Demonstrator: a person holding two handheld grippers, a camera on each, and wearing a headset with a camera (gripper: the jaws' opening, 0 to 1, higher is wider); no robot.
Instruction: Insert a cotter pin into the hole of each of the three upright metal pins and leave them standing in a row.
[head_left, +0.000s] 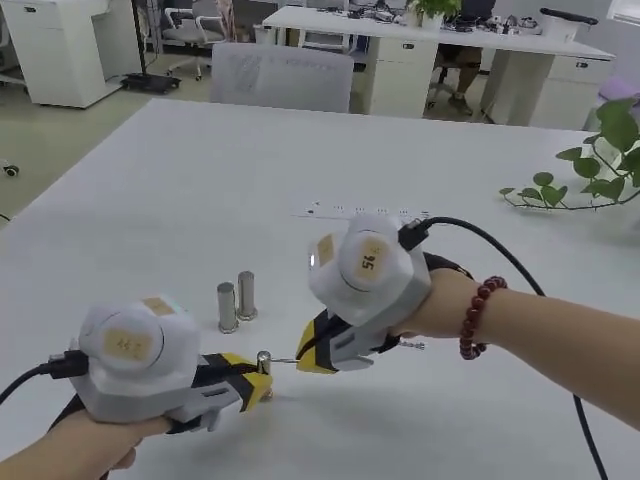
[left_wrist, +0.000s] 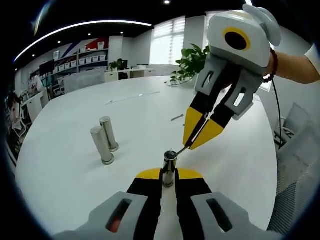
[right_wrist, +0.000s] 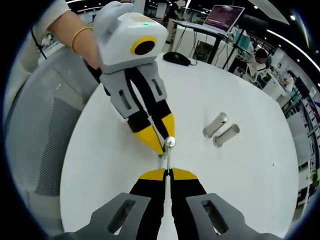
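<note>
White office table (head_left: 200, 190), mostly bare. The left gripper (left_wrist: 169, 176) is clamped narrowly around an upright metal pin (left_wrist: 170, 162) low on its shaft. The right gripper (left_wrist: 200, 136) pinches a thin cotter pin (right_wrist: 168, 162) between nearly closed tips, its free end touching the metal pin's head. Whether it has entered the hole is too small to tell. Two other pins (left_wrist: 100, 144) stand just beside each other, apart from the work, with no cotter pins visible in them.

The likely trouble is misalignment. If the wire meets solid metal beside the hole, a push could bend it, slide it back through the tips, or tilt the held pin sideways.
</note>
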